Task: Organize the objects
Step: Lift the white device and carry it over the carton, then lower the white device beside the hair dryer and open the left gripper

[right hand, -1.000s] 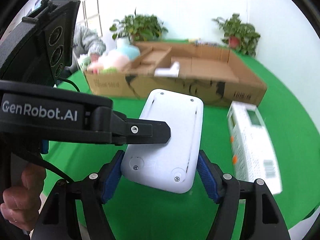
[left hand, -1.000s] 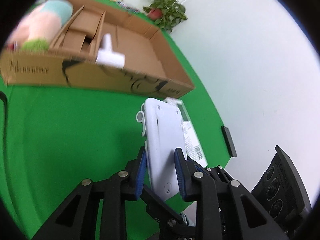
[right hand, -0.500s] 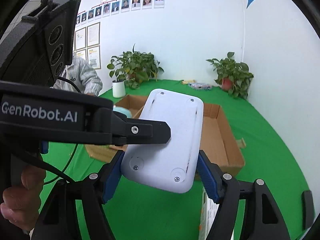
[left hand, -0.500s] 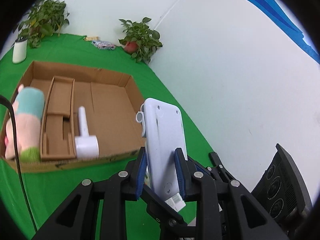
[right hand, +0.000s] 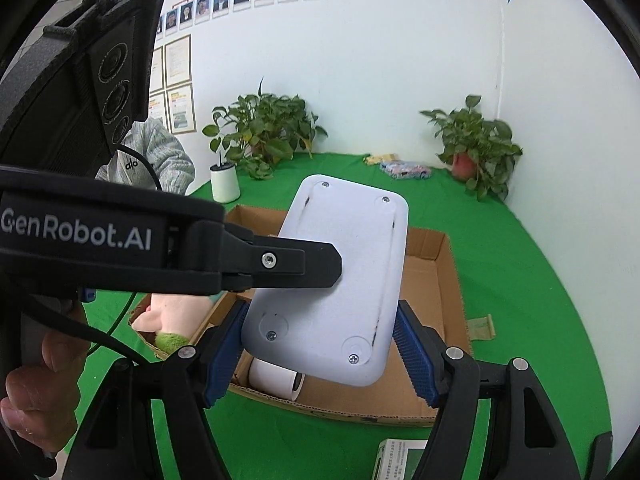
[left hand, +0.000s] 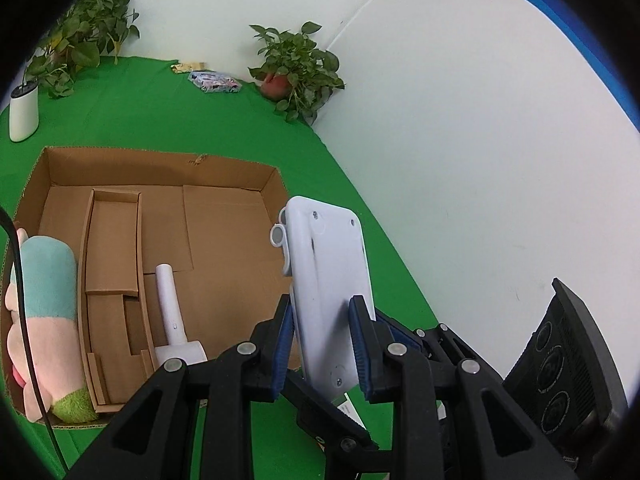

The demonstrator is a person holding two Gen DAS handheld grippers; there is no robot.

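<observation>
A flat white plastic device (left hand: 326,280) with screws in its back hangs in the air, held by both grippers. My left gripper (left hand: 322,344) is shut on its thin sides, blue pads pressed against it. My right gripper (right hand: 320,348) is shut across its wide lower end (right hand: 332,280), and a black finger (right hand: 280,264) of the left gripper lies over its face. Below and beyond it stands an open cardboard box (left hand: 160,156) on green cloth. Inside lie a pastel plush toy (left hand: 44,320) at the left, a cardboard divider and a white handled tool (left hand: 172,316).
Potted plants (left hand: 296,72) and a white pot (left hand: 24,116) stand along the far wall, with small packets (left hand: 216,80) between them. A white and green carton (right hand: 400,456) lies near the box's front. A person in a grey sweater (right hand: 160,152) sits at the back left.
Both grippers have risen together with the white device still held in them. The box, seen side-on and close a second ago, now lies lower and is seen from above.
</observation>
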